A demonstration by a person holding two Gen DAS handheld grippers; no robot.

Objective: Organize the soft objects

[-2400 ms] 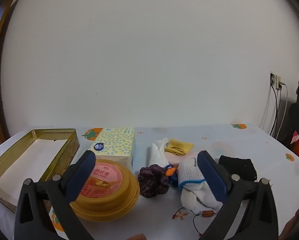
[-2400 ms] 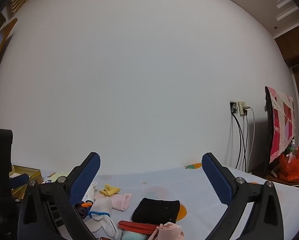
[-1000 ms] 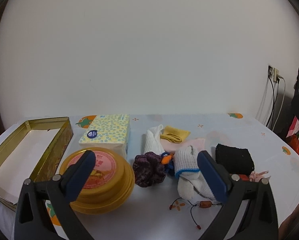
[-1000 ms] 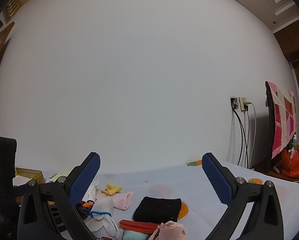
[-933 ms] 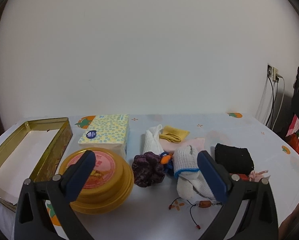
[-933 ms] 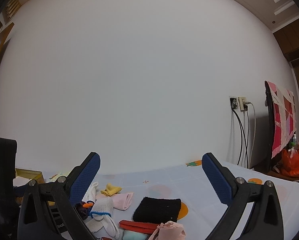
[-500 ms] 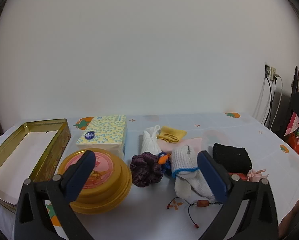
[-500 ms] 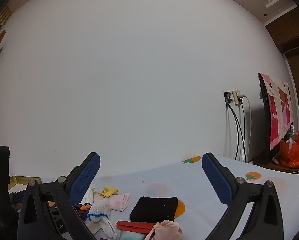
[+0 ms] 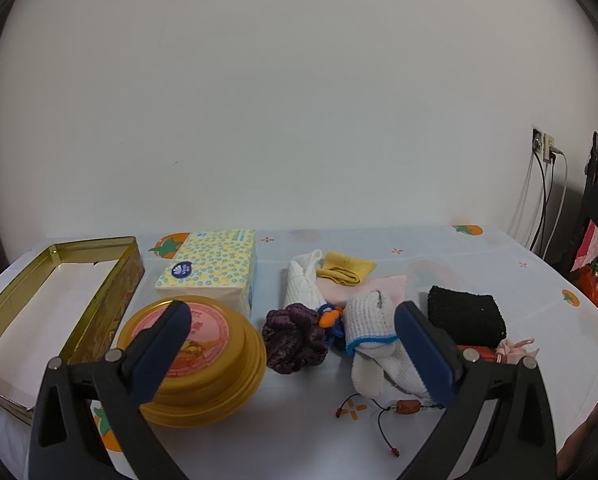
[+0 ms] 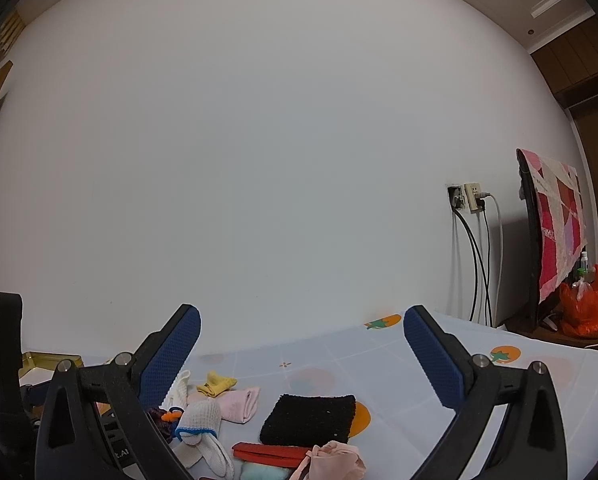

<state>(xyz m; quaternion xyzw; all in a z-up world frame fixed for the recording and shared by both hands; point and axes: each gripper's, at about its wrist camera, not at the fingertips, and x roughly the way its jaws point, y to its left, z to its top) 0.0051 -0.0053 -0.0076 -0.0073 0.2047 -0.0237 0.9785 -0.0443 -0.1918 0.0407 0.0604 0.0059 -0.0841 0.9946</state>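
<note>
Both grippers hover above the table with fingers spread wide, holding nothing. Ahead of the left gripper point(image 9: 291, 340), between its fingers, lie a purple scrunchie point(image 9: 293, 338) and a white glove point(image 9: 369, 326). Below the right gripper point(image 10: 299, 354) lies a black cloth point(image 10: 309, 418), beside a pink cloth point(image 10: 239, 402).

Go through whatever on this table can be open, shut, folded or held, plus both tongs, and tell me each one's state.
Left tongs: open, empty.
Right tongs: open, empty.
Gold tin: open, no lid on it.
Round yellow container: lid on.
Tissue pack: sealed as far as shows.
Black cloth: folded flat.
Yellow cloth: folded.
Purple scrunchie: bunched, loose on the table.
</note>
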